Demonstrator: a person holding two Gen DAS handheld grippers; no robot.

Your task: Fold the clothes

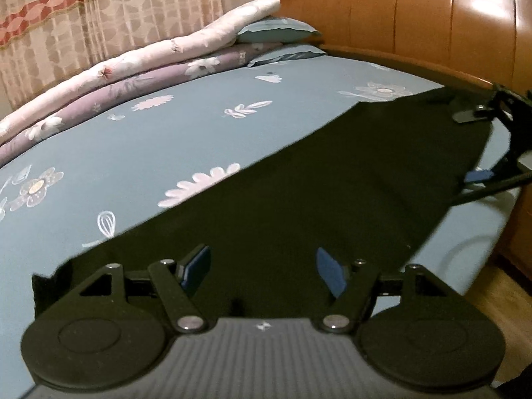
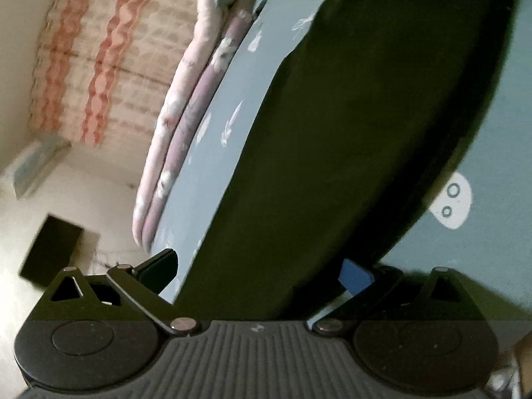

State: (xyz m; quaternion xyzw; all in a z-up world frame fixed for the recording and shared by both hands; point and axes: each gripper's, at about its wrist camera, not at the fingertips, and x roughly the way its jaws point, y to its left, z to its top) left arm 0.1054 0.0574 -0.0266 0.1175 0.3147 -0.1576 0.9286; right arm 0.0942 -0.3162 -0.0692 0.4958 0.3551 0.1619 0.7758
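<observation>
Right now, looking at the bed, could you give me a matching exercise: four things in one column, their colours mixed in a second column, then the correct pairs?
Things:
1. garment
2. bed sheet
3. headboard
4. curtain

Colours:
a. orange-brown wood
b. beige with red bands
c. black
d. blue-grey with pale flowers

Pairs: 1-c, 2-d, 3-a, 4-b

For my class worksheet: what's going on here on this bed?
A person is working with two handheld tongs on a dark garment spread flat across the blue floral bedsheet. The left tongs and right tongs are both open, one at each end of the garment. No fold is visible yet.
</observation>
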